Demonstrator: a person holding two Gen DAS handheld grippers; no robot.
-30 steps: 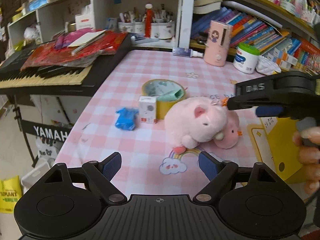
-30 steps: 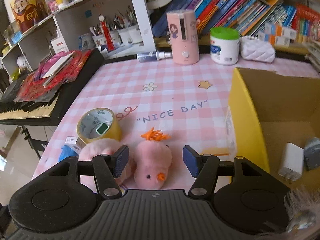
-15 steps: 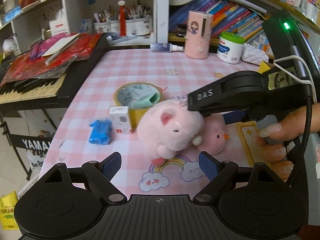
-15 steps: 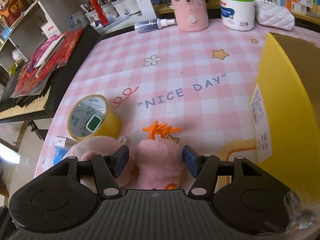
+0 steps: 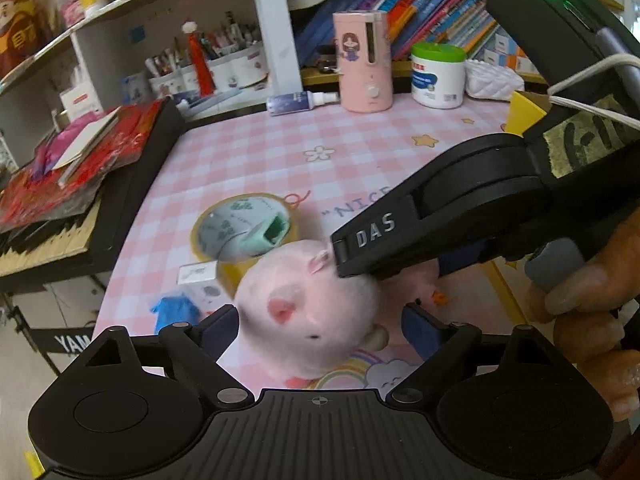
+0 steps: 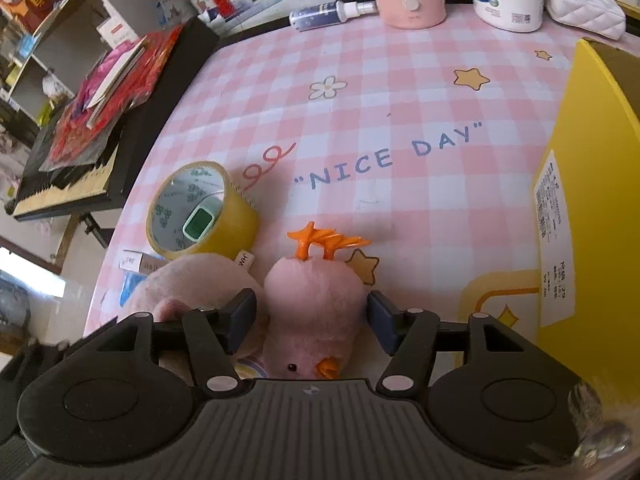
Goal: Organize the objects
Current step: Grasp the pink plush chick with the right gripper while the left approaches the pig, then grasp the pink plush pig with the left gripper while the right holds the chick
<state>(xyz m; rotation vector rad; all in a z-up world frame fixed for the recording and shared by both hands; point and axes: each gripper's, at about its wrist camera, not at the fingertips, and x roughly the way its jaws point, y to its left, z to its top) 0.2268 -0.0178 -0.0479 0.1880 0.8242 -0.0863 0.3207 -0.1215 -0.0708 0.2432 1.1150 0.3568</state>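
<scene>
1. The left gripper point(image 5: 320, 328) has just been opening; its fingers straddle the round pink plush point(image 5: 308, 312) near the bench's point(image 6: 380, 92) front edge without pressing it.
2. The right gripper point(image 6: 312, 316) brackets the pink chick plush point(image 6: 316, 304), open, with slight gaps either side.
3. Judgement: lower both fully, close on the bodies, then carry them to the yellow box point(image 6: 592, 184) at the right edge.

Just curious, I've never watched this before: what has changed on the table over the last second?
Both grippers closed in on the toys: the left gripper, jaws just opened wider, now straddles the pink pig plush; the right gripper straddles the pink chick plush. Neither grips yet. The tape roll stayed put.
</scene>
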